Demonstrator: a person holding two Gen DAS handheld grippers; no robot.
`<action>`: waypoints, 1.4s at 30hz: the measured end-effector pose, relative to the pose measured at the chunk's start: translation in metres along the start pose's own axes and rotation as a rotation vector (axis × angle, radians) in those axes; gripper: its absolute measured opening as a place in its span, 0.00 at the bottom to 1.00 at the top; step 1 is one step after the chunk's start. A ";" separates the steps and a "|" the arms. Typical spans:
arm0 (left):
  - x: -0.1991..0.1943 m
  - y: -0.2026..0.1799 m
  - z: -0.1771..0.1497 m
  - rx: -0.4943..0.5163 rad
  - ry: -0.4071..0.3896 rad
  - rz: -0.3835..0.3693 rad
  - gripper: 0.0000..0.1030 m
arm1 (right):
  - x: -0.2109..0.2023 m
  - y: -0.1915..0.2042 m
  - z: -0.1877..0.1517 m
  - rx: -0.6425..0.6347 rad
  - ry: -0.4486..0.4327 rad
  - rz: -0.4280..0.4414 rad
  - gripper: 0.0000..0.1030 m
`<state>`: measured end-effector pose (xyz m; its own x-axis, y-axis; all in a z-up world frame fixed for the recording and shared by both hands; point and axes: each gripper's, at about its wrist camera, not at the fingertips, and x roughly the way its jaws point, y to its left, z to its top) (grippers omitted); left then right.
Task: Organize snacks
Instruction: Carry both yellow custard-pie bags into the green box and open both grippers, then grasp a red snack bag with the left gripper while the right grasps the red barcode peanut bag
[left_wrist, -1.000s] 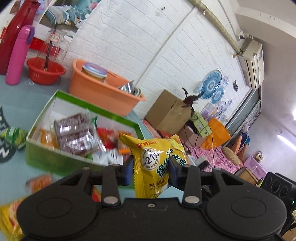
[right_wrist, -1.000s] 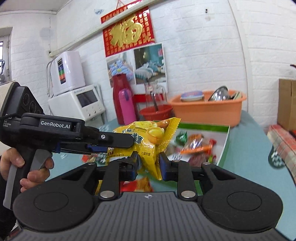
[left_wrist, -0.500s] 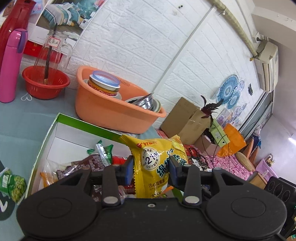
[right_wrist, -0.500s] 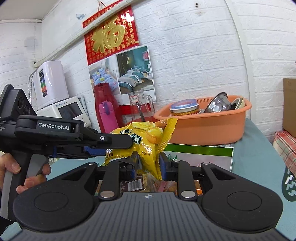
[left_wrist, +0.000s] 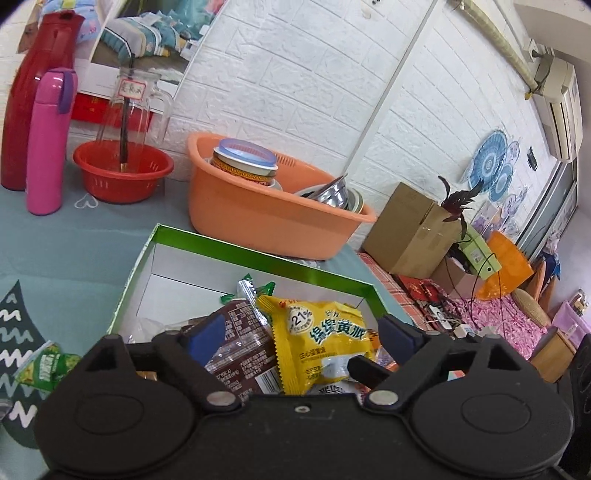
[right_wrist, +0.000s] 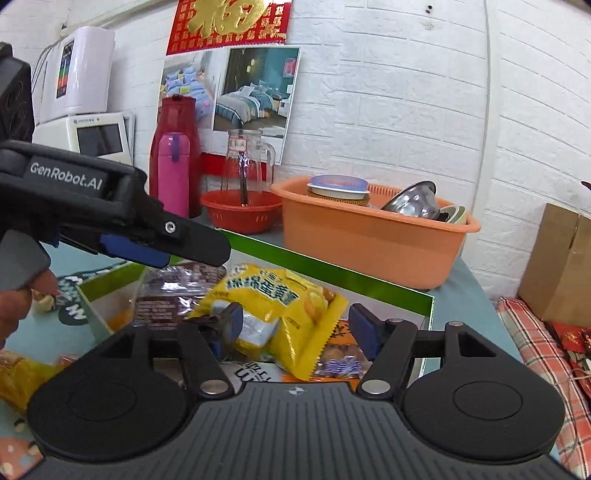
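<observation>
Two claws, left claw (left_wrist: 301, 334) and right claw (right_wrist: 295, 323), jaws opening, yellow snack packet (left_wrist: 321, 341) loose in green box (left_wrist: 258, 258).

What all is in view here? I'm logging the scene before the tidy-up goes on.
yellow snack packet: one, yellow, on the pile in the box
snack box: one, green-rimmed, on the table
brown packet: one, in the box
basin: one, orange, behind the box
colander: one, red, left of the basin
flask: one, pink
left gripper: jaws opening, off the packet
right gripper: jaws opening, off the packet
</observation>
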<state>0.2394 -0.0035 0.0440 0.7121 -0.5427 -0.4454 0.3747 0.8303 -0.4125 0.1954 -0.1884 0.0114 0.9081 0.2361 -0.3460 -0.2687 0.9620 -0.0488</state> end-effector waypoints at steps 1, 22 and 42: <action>-0.007 -0.003 0.001 0.000 -0.006 -0.001 1.00 | -0.008 0.000 0.003 0.009 -0.014 0.006 1.00; -0.140 -0.006 -0.095 -0.054 0.066 0.015 1.00 | -0.116 0.035 -0.027 0.132 0.070 0.178 1.00; -0.120 0.028 -0.146 -0.239 0.125 -0.045 1.00 | -0.069 0.050 -0.081 0.252 0.233 0.447 1.00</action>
<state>0.0782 0.0667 -0.0301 0.6134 -0.6025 -0.5106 0.2433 0.7593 -0.6036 0.0933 -0.1679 -0.0428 0.6209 0.6190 -0.4810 -0.5001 0.7853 0.3650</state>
